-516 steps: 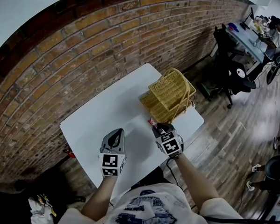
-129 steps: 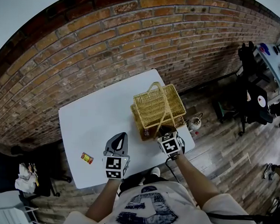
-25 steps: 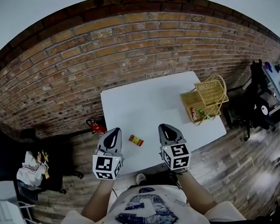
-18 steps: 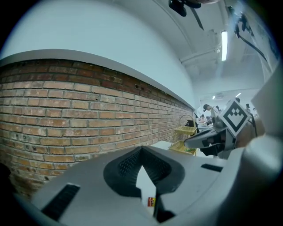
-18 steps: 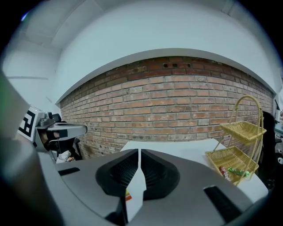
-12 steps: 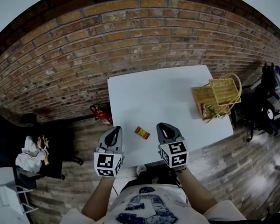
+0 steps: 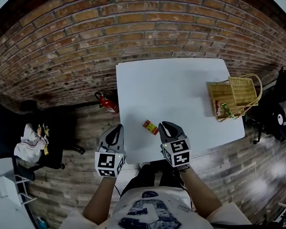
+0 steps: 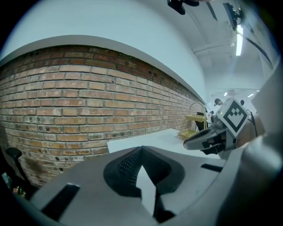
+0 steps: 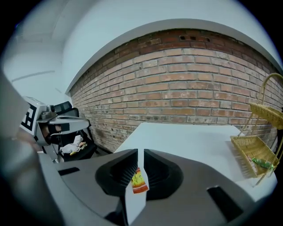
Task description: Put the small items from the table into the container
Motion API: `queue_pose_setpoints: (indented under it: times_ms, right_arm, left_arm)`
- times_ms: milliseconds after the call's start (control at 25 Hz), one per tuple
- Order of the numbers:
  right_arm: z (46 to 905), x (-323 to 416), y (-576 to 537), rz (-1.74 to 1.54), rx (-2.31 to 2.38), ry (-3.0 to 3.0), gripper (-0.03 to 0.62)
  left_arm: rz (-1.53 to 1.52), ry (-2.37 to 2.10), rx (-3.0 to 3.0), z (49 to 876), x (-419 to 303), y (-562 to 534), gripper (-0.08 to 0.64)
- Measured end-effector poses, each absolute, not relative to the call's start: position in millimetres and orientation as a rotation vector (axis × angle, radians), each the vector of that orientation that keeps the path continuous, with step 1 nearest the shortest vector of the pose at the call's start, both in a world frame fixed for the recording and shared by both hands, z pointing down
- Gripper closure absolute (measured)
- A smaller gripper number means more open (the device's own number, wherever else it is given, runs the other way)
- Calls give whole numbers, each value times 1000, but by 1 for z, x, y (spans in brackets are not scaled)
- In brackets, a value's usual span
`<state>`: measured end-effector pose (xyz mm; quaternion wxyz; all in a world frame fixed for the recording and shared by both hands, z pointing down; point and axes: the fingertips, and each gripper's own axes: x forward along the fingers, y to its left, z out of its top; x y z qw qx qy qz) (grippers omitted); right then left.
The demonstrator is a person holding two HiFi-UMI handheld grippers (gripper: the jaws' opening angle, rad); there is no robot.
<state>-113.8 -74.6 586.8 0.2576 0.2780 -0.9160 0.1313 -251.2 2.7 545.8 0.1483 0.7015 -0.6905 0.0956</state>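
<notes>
Left gripper: jaws together, empty. We note it has sunk beside the near-left corner of the white rectangular table. The small red-and-yellow packet lies unmoved near the front edge. Right gripper has dropped to just beside it, jaws all but closed, holding nothing. We judge they must open before any pick. The woven wicker basket sits far right, well apart.
</notes>
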Motion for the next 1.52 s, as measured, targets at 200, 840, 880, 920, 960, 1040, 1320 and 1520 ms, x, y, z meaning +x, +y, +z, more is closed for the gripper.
queue_pose_setpoints:
  times_ms: [200, 840, 880, 920, 960, 1040, 1320, 1520]
  right_arm:
    - [609, -124, -69, 369, 680, -2451, 480]
    - [669, -147, -61, 348, 481, -2341, 341]
    - [673, -148, -61, 346, 476, -2333, 341]
    - [677, -148, -62, 348, 472, -2324, 341]
    - [681, -149, -62, 352, 468, -2315, 341]
    - [688, -151, -60, 360, 454, -2298, 342]
    - [709, -152, -64, 329, 442, -2244, 342]
    - [719, -150, -63, 321, 414, -2210, 342]
  left_arm:
    - [275, -1980, 1984, 562, -257, 6, 512]
    - [289, -1965, 1964, 576, -264, 0, 512]
    - [290, -1963, 1962, 578, -264, 0, 512]
    - [293, -1961, 1959, 579, -265, -1, 512]
    - [298, -1958, 1955, 581, -265, -1, 512]
    - [308, -1952, 1946, 585, -266, 0, 512]
    - [306, -1953, 1929, 591, -270, -8, 512]
    - [306, -1941, 1909, 594, -272, -10, 512]
